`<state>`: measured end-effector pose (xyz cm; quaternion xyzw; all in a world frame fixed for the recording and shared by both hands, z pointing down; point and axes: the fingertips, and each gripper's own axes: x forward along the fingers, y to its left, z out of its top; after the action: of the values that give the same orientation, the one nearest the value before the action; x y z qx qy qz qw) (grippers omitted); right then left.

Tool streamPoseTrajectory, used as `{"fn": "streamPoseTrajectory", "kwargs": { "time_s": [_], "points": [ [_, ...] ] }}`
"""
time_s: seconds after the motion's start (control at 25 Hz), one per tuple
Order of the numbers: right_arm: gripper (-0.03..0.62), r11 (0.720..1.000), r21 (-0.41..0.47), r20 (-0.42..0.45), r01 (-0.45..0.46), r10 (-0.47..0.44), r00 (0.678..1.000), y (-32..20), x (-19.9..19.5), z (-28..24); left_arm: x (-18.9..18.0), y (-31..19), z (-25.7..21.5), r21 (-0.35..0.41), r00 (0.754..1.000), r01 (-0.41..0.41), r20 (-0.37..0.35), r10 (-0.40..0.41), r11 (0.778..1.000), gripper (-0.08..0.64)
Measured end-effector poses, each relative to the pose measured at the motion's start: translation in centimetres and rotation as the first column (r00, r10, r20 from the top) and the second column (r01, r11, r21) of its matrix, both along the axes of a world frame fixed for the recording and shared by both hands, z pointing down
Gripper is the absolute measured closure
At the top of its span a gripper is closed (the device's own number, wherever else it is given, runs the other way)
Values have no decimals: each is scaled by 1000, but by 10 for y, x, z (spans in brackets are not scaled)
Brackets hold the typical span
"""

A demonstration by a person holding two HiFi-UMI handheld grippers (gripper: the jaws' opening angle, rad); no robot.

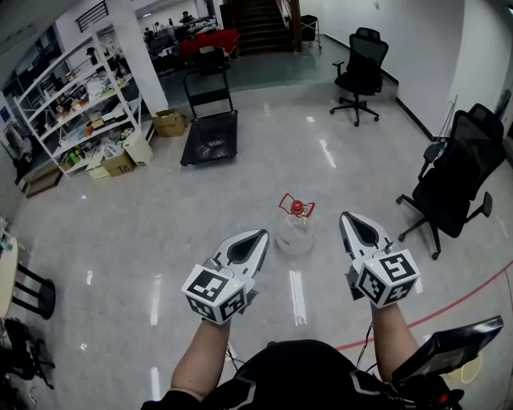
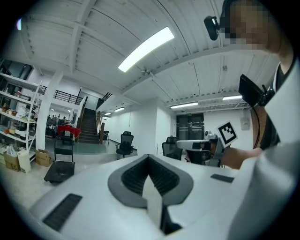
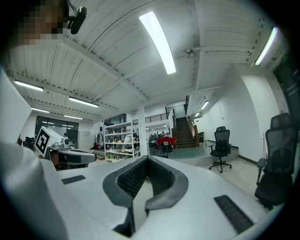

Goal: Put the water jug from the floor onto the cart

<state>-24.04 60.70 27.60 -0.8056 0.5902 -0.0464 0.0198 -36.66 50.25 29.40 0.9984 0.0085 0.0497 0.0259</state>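
A clear water jug (image 1: pixel 295 231) with a red cap and a red handle stands on the grey floor, seen in the head view just ahead of both grippers and between them. My left gripper (image 1: pixel 258 238) is held level, left of the jug, shut with nothing in it. My right gripper (image 1: pixel 350 219) is held level to the jug's right, also shut and empty. The flat black cart (image 1: pixel 210 137) with its upright handle stands farther off, up and left of the jug; the same cart (image 2: pixel 59 171) shows low at the left of the left gripper view. Neither gripper view shows the jug.
White shelves (image 1: pixel 80 112) full of goods line the left, with cardboard boxes (image 1: pixel 170 122) at their foot. Black office chairs stand at the right (image 1: pixel 458 178) and the far right (image 1: pixel 361 74). A black stool (image 1: pixel 34 292) is at the left edge. Stairs (image 1: pixel 260 24) rise at the back.
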Motion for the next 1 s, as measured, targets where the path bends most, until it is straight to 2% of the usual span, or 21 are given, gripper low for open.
{"fn": "streamPoseTrajectory", "kwargs": {
  "time_s": [0.28,0.44,0.68,0.84,1.0],
  "points": [
    [594,998,-42,1,-49,49,999,-19,9,21,1,-31,19,-58,1000,-25,-4,25,998,568],
    [594,996,-55,18,-72,73,997,-35,27,37,20,-54,39,-92,999,-40,20,42,995,569],
    [594,998,-52,40,-32,35,999,-76,82,53,89,-87,55,-105,997,-52,43,57,993,569],
    [594,998,-61,18,12,-11,1000,-106,136,55,144,-119,62,-121,998,10,64,-2,993,569],
    [594,997,-43,24,65,-64,998,-133,185,50,191,-141,56,-104,997,22,78,-14,994,568]
  ]
}}
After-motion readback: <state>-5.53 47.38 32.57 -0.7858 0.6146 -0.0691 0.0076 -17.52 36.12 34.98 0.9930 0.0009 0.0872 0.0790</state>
